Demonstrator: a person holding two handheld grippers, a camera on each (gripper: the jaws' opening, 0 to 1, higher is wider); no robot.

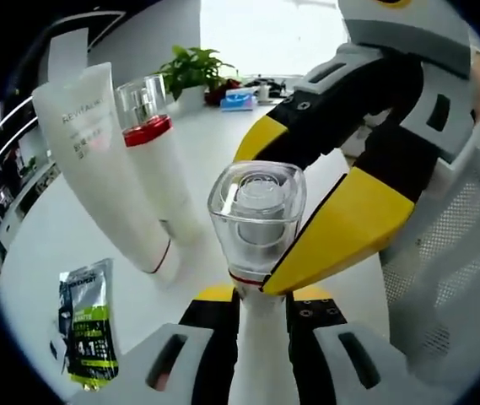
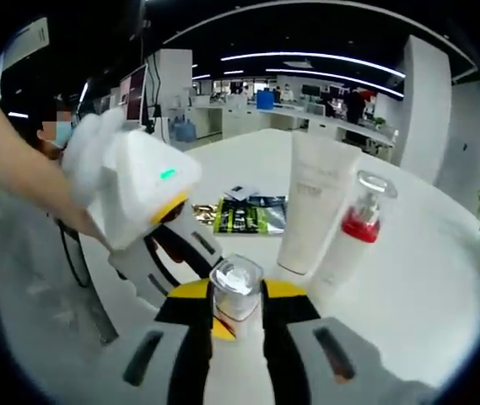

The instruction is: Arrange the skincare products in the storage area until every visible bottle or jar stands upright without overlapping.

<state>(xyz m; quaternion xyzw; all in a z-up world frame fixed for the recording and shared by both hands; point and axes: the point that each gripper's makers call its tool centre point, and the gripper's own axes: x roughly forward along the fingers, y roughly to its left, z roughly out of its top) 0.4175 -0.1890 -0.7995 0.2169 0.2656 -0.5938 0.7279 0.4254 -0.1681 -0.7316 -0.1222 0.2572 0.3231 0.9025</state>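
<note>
A white bottle with a clear cap [image 1: 256, 211] is held by both grippers above the white table [image 1: 45, 236]. The left gripper [image 1: 261, 316] is closed on its body, and the right gripper [image 2: 238, 308] is closed around its neck. A white tube [image 1: 96, 160] and a red-collared bottle [image 1: 159, 160] lean together nearby. Next, the held bottle probably needs to be stood upright, apart from them.

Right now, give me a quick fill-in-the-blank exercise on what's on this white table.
1. The white bottle with the clear square cap is gripped by ___ grippers.
2. The white pump bottle has a ___ collar.
3. The tall white tube stands on its ___.
4. The green-and-black sachet lies ___ on the table.

Missing: both; red; cap; flat
</note>
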